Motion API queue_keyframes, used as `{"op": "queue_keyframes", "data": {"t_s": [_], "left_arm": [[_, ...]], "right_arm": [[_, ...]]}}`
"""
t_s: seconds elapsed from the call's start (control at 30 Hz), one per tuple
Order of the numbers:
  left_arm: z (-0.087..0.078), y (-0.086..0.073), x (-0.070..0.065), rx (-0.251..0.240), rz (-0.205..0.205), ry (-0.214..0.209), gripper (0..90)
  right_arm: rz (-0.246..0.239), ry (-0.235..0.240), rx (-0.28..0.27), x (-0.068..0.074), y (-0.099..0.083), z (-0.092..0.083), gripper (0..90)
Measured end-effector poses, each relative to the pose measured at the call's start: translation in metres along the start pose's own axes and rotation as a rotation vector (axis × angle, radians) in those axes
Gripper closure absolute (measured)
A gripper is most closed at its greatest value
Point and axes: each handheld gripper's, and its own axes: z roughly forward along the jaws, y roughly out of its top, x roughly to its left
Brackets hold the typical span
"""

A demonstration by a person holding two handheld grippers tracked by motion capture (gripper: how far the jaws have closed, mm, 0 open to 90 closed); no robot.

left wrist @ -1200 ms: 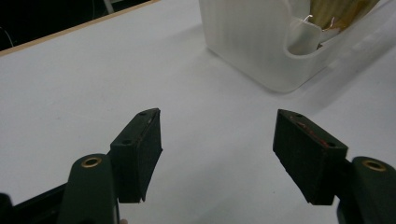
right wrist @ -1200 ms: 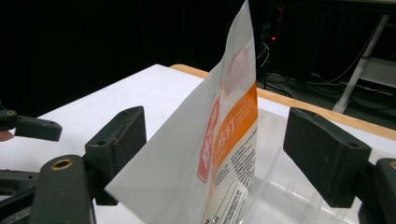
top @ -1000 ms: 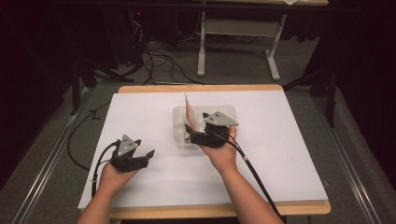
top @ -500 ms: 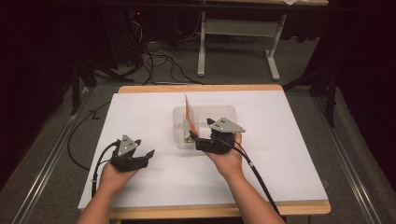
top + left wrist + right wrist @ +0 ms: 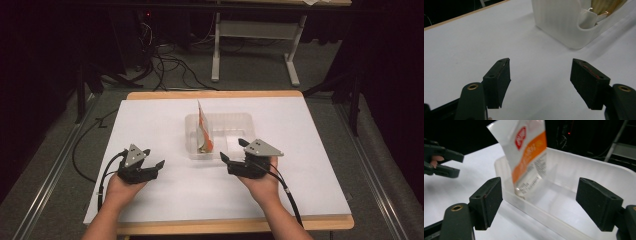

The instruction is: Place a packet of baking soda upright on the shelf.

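The right gripper (image 5: 231,151) has its jaws spread wide with nothing between them, just short of the clear plastic tray (image 5: 240,122). An orange-and-white packet (image 5: 204,131) stands upright in the tray's left end. The left gripper (image 5: 152,158) rests well apart on the white table (image 5: 310,150), also wide and empty

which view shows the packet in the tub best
The right gripper view: the packet stands close up, leaning in the clear tub, its red logo and orange band plain. The high view shows the packet small and edge-on. The left gripper view catches just a tan bit of it over the tub's wall.
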Motion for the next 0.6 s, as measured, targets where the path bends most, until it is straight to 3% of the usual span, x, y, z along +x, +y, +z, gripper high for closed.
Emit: {"op": "queue_keyframes", "data": {"t_s": [0.2, 0.23, 0.33, 0.37, 0.47, 0.6], "left_arm": [[0.0, 0.0, 0.0, -0.001, -0.004, -0.005, 32.8], [0.0, 0.0, 0.0, -0.001, -0.004, -0.005, 32.8], [-0.001, 0.0, -0.001, -0.001, -0.008, -0.007, 32.8], [-0.001, 0.0, -0.001, -0.001, -0.009, -0.008, 32.8], [-0.001, 0.0, -0.002, -0.001, -0.007, -0.009, 32.7], [-0.001, 0.0, -0.002, -0.003, -0.02, -0.019, 32.6]], "right_arm": [[0.009, -0.075, 0.006, -0.03, -0.016, -0.042, 22.0], [0.009, -0.075, 0.006, -0.03, -0.016, -0.042, 22.0], [0.024, -0.135, 0.012, -0.052, -0.029, -0.067, 22.1], [0.024, -0.135, 0.012, -0.052, -0.029, -0.067, 22.1], [0.057, -0.202, 0.017, -0.073, -0.043, -0.094, 22.9], [0.083, -0.236, 0.011, -0.086, -0.058, -0.114, 24.8]]}}
